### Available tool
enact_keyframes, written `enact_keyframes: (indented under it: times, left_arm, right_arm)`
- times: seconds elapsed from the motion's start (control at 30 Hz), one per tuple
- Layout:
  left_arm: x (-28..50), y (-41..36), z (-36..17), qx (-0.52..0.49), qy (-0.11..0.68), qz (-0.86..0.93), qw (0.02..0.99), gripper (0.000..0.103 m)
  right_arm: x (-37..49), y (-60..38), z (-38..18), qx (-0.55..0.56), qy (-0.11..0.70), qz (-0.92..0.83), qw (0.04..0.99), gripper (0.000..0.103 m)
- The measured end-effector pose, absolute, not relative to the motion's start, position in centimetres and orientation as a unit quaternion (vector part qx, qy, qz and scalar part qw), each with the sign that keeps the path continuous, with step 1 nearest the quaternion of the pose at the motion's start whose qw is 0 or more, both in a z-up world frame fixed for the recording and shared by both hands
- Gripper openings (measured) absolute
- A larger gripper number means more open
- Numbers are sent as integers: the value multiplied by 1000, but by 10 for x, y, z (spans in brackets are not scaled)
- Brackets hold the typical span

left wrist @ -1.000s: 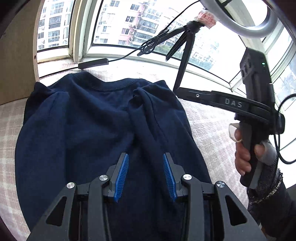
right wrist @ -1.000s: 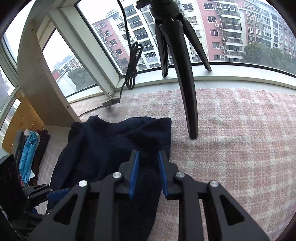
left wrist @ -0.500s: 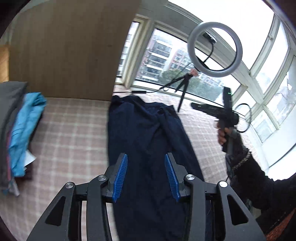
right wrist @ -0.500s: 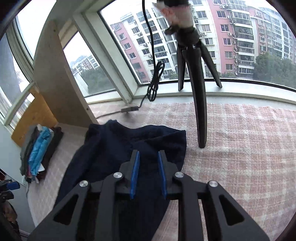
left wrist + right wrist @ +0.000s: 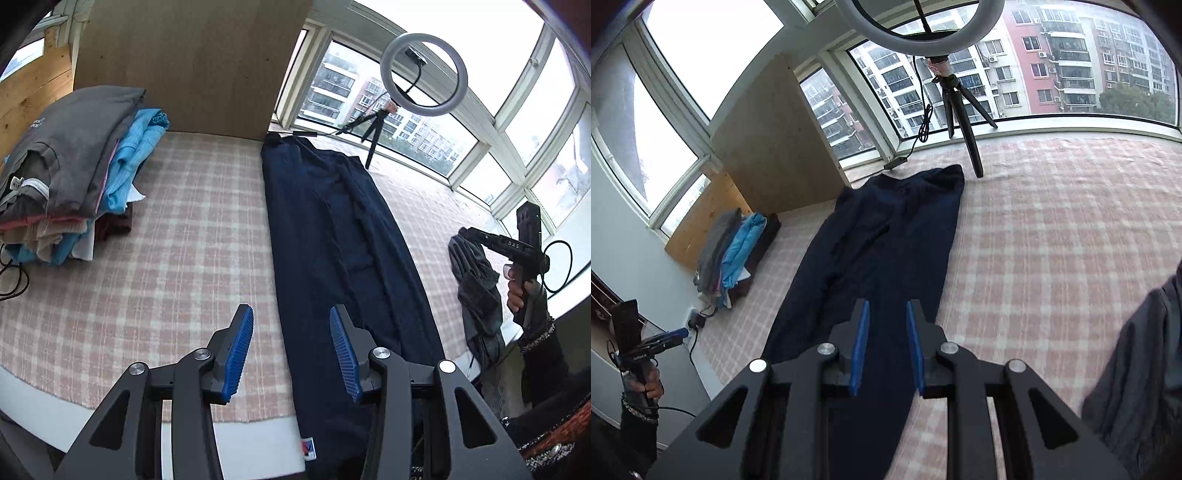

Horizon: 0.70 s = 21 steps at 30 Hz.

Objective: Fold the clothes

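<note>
L claw (image 5: 291,350): spread wide, nothing btwn pads, held above the mat (image 5: 177,236) by the garment's near left edge. You risk pinching mat pile w/ the cloth if you drop in this wide.
R claw (image 5: 886,347): pads apart w/ a narrower gap, empty, held over the garment's near half. From this height, can't tell how many layers you'd catch.
Garment (image 5: 332,236): navy, lying as a long narrow strip on the mat, sides turned in toward the middle, near end w/ label hanging over the mat edge. Fits a lengthwise fold made and a crosswise one owed, or a piece just laid out. Overhang could drag the strip off line if you lift one end only.
Inner flaps: loose on top of the garment; a one-layer grip lets them slide open.
Grey cloth (image 5: 476,280): right of the garment, hanging near your R claw; could snag.
Stack (image 5: 74,166): well left of the garment, clear.
Tripod (image 5: 373,136): just past the garment's far end; a far reach may knock it.
</note>
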<state>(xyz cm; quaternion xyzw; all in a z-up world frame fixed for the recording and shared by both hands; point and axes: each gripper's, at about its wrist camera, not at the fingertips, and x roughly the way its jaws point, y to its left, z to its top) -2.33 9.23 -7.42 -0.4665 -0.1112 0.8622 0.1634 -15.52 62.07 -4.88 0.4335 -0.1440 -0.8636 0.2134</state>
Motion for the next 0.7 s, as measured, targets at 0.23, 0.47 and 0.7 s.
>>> enact_keyframes:
  times: [0.23, 0.47, 0.7]
  left_arm:
    - [57, 96, -133, -518, -111, 817, 226, 43]
    - [111, 137, -204, -573, -132, 760, 276, 41]
    - [118, 228, -188, -506, -26, 812, 289, 43]
  right_arm:
    - [-28, 571, -100, 485, -180, -835, 191, 21]
    - [-49, 477, -127, 525, -154, -803, 235, 21]
    - [-108, 417, -138, 570, -111, -773, 255, 21]
